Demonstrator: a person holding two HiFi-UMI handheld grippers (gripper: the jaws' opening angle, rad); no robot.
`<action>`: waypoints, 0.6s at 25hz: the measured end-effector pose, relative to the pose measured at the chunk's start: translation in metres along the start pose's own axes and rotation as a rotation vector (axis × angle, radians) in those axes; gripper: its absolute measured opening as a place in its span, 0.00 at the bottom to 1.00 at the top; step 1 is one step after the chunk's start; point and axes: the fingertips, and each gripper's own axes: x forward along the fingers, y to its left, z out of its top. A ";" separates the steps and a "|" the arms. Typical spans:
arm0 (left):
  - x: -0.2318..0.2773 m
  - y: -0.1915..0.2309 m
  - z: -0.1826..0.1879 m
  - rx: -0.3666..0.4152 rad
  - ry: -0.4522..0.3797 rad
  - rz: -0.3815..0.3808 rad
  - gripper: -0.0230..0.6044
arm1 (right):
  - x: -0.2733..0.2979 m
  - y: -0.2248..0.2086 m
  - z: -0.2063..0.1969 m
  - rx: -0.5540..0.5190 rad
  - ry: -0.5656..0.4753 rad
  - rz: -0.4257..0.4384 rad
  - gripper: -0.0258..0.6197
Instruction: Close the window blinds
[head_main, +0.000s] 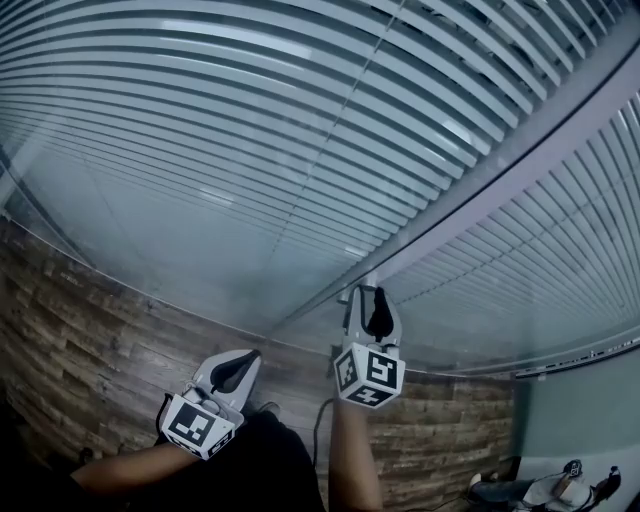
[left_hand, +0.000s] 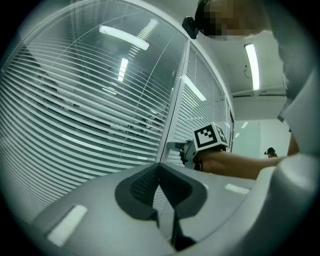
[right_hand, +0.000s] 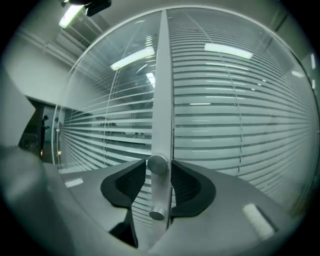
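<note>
Horizontal slat blinds (head_main: 300, 150) hang behind glass panes on both sides of a grey upright frame post (head_main: 470, 200). My right gripper (head_main: 370, 292) is up against that post. In the right gripper view a round metal knob (right_hand: 157, 164) on the post (right_hand: 162, 100) sits between the jaws of the right gripper (right_hand: 159, 170); the pads stand close on either side with thin gaps, so it is open. A second small knob (right_hand: 156, 214) is lower on the post. My left gripper (head_main: 245, 358) hangs lower left, away from the glass, shut and empty (left_hand: 165, 197). The left gripper view shows the right gripper (left_hand: 186, 150) at the post.
A wood-plank wall (head_main: 90, 330) runs below the glass. A cable (head_main: 320, 440) hangs near my right forearm. Bags or gear (head_main: 560, 490) lie at the bottom right. Ceiling lights (left_hand: 122, 37) reflect in the panes. A distant person (left_hand: 271, 151) stands far down the room.
</note>
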 end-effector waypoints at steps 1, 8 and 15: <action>0.000 0.002 0.001 -0.001 0.000 0.000 0.04 | 0.001 0.000 0.001 0.050 -0.010 0.000 0.29; -0.003 0.011 0.004 0.013 -0.001 -0.021 0.04 | -0.001 -0.003 0.004 0.185 -0.044 -0.036 0.24; -0.002 0.018 -0.002 0.015 0.004 -0.048 0.04 | 0.002 -0.002 -0.002 0.040 -0.013 -0.024 0.24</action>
